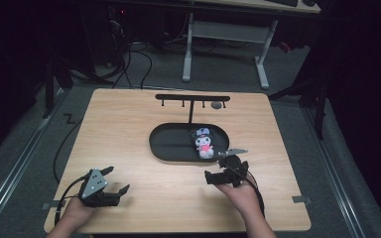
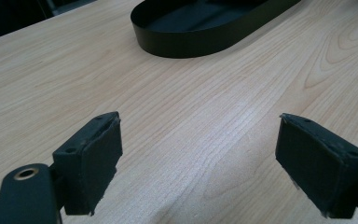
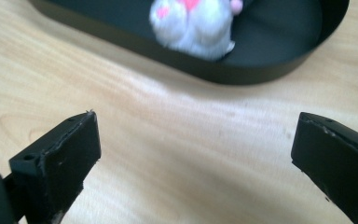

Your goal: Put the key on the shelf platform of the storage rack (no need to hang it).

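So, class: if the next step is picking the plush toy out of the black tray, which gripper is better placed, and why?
Probably the right gripper. It sits open just outside the tray rim, with the plush toy lying directly ahead. The left gripper, also open, is farther away toward the table's near-left corner.

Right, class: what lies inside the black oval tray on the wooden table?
Inside the black oval tray lies one small white and pink plush toy, toward its right end. The rest of the tray floor looks bare. Whatever is beneath the toy is covered and cannot be seen.
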`<state>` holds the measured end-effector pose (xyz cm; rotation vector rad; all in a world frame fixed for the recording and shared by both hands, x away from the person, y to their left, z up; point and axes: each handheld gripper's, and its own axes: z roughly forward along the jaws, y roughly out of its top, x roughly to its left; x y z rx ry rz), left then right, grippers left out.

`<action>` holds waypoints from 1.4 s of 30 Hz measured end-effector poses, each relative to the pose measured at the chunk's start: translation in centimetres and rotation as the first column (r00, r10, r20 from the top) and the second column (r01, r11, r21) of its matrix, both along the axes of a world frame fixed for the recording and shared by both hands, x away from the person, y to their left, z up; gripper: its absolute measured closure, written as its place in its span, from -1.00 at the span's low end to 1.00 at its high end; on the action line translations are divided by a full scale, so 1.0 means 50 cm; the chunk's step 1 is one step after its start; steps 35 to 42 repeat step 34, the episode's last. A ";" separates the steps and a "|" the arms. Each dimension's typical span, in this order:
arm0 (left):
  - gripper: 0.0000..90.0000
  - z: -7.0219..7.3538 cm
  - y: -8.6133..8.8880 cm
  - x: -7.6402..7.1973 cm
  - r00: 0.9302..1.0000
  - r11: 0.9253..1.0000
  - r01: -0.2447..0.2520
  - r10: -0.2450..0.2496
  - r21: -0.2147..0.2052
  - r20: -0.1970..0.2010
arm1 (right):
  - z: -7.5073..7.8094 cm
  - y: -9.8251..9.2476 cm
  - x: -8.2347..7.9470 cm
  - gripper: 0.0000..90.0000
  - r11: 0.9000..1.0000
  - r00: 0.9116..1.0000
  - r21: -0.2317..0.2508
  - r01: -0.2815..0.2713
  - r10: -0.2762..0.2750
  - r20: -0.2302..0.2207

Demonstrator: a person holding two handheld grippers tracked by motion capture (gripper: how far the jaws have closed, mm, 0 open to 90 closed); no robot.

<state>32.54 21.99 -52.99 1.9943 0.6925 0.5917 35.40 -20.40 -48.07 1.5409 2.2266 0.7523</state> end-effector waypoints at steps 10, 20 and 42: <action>-0.66 0.000 0.000 0.000 1.000 1.000 -0.001 0.001 0.000 -0.002 | -0.044 -0.031 -0.085 -0.98 0.999 0.996 0.051 0.002 -0.007 0.087; -0.66 0.001 0.000 0.002 1.000 1.000 0.004 -0.004 0.000 -0.009 | -0.073 -0.084 -0.207 -0.95 0.994 0.962 0.098 0.045 -0.070 0.264; -0.66 0.000 -0.001 0.002 1.000 1.000 0.012 -0.012 0.005 -0.007 | -0.077 -0.082 -0.200 -0.88 0.994 0.960 0.106 0.030 -0.058 0.274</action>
